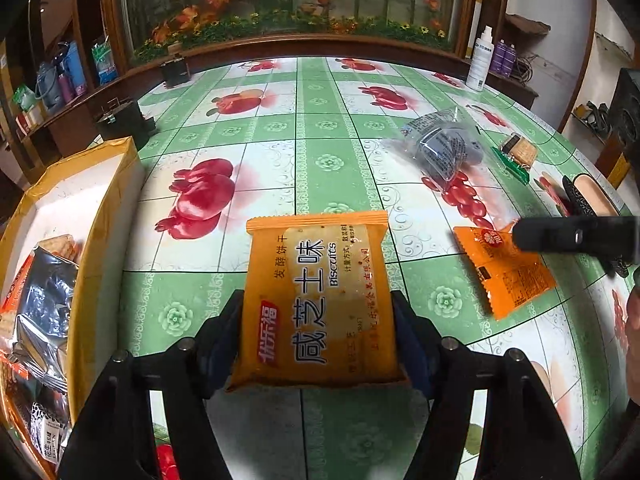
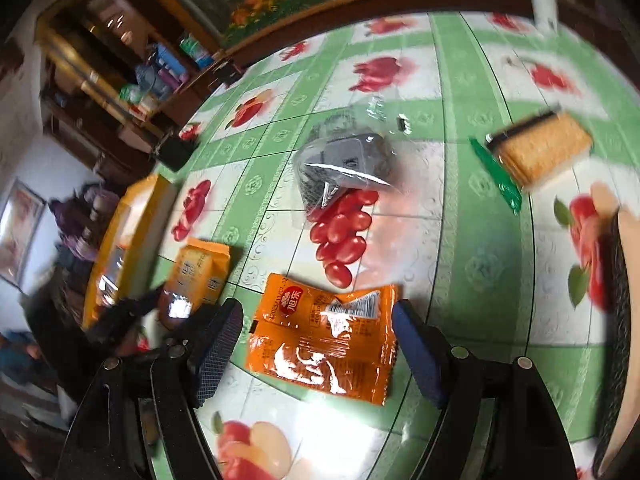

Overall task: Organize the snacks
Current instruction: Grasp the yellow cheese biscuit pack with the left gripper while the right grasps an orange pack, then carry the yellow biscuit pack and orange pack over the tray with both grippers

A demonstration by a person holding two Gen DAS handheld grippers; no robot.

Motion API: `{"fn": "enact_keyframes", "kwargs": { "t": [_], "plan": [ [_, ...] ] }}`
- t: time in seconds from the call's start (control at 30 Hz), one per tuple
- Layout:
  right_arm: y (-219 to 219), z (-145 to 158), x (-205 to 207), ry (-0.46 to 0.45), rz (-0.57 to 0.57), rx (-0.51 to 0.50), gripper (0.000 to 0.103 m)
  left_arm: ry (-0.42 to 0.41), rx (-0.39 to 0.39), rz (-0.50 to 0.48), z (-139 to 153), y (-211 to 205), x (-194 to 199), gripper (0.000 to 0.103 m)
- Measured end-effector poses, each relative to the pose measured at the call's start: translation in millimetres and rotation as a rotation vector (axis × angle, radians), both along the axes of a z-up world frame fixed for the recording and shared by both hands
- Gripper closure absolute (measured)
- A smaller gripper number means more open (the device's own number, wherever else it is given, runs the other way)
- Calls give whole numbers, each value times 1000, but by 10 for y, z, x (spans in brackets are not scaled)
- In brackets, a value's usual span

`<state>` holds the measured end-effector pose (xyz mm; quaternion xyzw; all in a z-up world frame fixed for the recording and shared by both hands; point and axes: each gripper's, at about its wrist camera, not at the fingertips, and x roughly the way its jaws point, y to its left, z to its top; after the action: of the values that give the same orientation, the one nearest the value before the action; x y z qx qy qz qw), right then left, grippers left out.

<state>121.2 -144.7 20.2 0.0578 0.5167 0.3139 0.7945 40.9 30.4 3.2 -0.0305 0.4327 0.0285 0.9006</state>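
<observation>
Since the left gripper [image 1: 318, 320] is clamped on the biscuit pack [image 1: 318, 300] at its side edges, squeeze lightly: brittle contents. Right gripper [image 2: 318, 344] stands apart around the slick orange sachet [image 2: 324, 340].

biscuit pack [image 1: 318, 300]: matt orange film | sachet [image 2: 324, 338]: glossy crinkled foil | tablecloth [image 1: 320, 152]: smooth glossy plastic

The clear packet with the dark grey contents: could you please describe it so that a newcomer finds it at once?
Start from the green fruit-print tablecloth. Mid-table, just above the printed red grape bunch, lies the clear packet with dark grey contents. Its neighbours are an orange sachet and a green-edged cracker pack; it alone is see-through.
</observation>
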Motion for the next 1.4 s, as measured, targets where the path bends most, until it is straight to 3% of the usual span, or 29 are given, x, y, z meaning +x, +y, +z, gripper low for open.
{"fn": "enact_keyframes", "kwargs": {
  "t": [0.1,0.17,0.3,0.47,0.5,0.63,0.73,0.87,1.0,1.03,1.07,1.1,1.17,1.3,1.4],
  "plan": [
    [105,48,-99,-91,17,-78,22,-4,-14,17,5,58,-23,34],
    [106,61,-110,-96,41,-46,22,-5,-23,34,11,102,-29,34],
    [159,172,-120,-226,54,-12,19,-5,-27,32,11,93,-33,34],
    [240,-104,50,-144,45,-88,18,-7,-20,31,3,94,-38,34],
    [217,-95,36,-146,48,-88,18,-6,-20,34,3,93,-34,34],
    [-1,-55,-53,-4,78,-29,18,-8,-26,44,7,122,-35,34],
    [65,3,-218,-48,156,-28,18,-7,-20,43,8,130,-37,34],
    [208,-82,-237,-96,83,-112,18,-9,-24,47,11,150,-46,34],
    [427,-138,-343,-196,98,-226,18,-9,-23,44,14,142,-49,34],
    [453,-148,-365,-212,105,-244,22,-11,-24,42,16,142,-51,34],
    [516,-156,-428,-255,113,-293,41,-13,-25,40,21,137,-55,35],
    [562,-156,-463,-292,108,-335,43,-18,-25,39,27,124,-58,35],
    [547,-132,-471,-276,95,-317,58,-39,-21,37,57,111,-79,35],
    [484,-41,-453,-293,50,-269,60,-86,-38,35,138,109,-122,35],
    [422,46,-419,-306,0,-216,60,-135,14,47,211,67,-158,35]
  ]
}}
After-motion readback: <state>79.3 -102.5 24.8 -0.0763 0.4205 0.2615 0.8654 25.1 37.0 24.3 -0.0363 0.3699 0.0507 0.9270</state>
